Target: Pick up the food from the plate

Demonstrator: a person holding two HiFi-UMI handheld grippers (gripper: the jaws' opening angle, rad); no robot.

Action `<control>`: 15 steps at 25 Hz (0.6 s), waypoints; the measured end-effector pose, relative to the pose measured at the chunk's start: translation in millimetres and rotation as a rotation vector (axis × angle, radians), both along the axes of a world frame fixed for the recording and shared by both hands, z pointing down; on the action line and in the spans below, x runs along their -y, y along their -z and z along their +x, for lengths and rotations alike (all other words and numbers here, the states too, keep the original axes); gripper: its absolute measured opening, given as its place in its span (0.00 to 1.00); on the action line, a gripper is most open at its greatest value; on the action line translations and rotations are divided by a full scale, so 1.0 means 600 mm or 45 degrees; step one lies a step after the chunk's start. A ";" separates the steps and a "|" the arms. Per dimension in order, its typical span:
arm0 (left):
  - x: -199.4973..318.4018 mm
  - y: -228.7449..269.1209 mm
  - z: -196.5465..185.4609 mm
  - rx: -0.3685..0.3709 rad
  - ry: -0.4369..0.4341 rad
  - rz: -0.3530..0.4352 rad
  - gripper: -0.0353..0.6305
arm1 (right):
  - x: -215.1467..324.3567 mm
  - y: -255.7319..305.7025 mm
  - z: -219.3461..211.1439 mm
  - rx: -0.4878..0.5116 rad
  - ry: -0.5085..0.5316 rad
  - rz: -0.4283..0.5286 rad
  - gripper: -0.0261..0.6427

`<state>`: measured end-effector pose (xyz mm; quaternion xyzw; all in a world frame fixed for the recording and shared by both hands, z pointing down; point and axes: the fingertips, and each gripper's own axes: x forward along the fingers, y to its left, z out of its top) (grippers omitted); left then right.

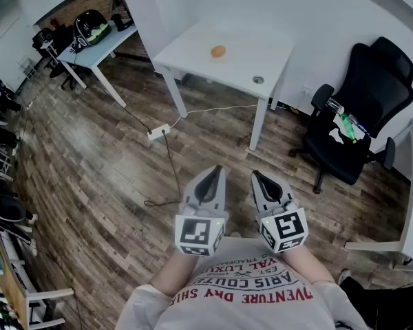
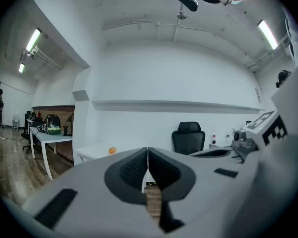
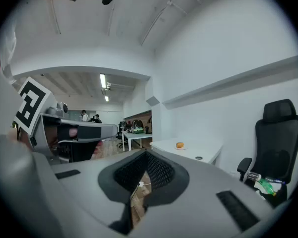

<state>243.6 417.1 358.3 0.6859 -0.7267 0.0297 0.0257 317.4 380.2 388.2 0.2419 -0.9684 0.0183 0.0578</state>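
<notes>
Count as I see it: two grippers, my left gripper [image 1: 216,170] and my right gripper [image 1: 259,177]. Two tables, a white table [image 1: 261,50] far ahead and a second table [image 1: 96,49] far left. One orange food item [image 1: 218,51]. One black office chair [image 1: 361,108], right. One power strip [image 1: 157,131].

Food [image 1: 218,51]: orange. Table [image 1: 248,50], far: white. Wall [image 1: 296,5]: white. Floor [image 1: 89,157]: brown-grey, wood-plank pattern. Chair [image 1: 358,115], far right: black, with a green item [image 1: 347,126] on the seat. Left gripper [image 1: 218,168] and right gripper [image 1: 256,174]: grey shells, black ribbed pads [image 2: 134,170]. Cubes [image 1: 198,232]: black-and-white square markers. Shirt [image 1: 248,298], near: white, red lettering. Bag [image 1: 91,27], far left: black and green. Power strip [image 1: 158,131]: white.
</notes>
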 end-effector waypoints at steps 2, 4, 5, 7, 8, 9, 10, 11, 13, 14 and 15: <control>0.005 -0.006 -0.002 0.000 0.002 -0.011 0.06 | 0.005 -0.001 0.000 0.002 -0.002 -0.003 0.06; 0.009 -0.009 -0.004 0.000 0.000 -0.018 0.06 | 0.008 -0.001 -0.001 0.003 -0.005 -0.005 0.06; 0.010 -0.009 -0.006 0.000 -0.001 -0.021 0.06 | 0.009 -0.001 -0.003 0.004 -0.007 -0.006 0.06; 0.014 -0.008 -0.008 0.003 -0.001 -0.023 0.06 | 0.012 -0.001 -0.005 0.006 -0.008 -0.007 0.06; 0.017 -0.009 -0.009 0.002 0.000 -0.024 0.06 | 0.014 -0.002 -0.006 0.007 -0.009 -0.008 0.06; 0.019 -0.010 -0.010 0.001 0.001 -0.026 0.06 | 0.016 -0.003 -0.006 0.010 -0.012 -0.008 0.06; 0.020 -0.012 -0.011 -0.002 0.002 -0.030 0.06 | 0.019 -0.004 -0.006 0.014 -0.018 -0.011 0.06; 0.022 -0.015 -0.011 -0.005 0.002 -0.034 0.06 | 0.022 -0.005 -0.006 0.021 -0.027 -0.015 0.06; 0.027 -0.019 -0.012 -0.012 0.002 -0.043 0.06 | 0.029 -0.008 -0.004 0.025 -0.043 -0.027 0.06; 0.029 -0.020 -0.013 -0.016 0.002 -0.048 0.06 | 0.033 -0.010 -0.003 0.021 -0.050 -0.033 0.06; 0.032 -0.021 -0.013 -0.021 0.004 -0.053 0.06 | 0.036 -0.012 -0.001 0.017 -0.056 -0.039 0.06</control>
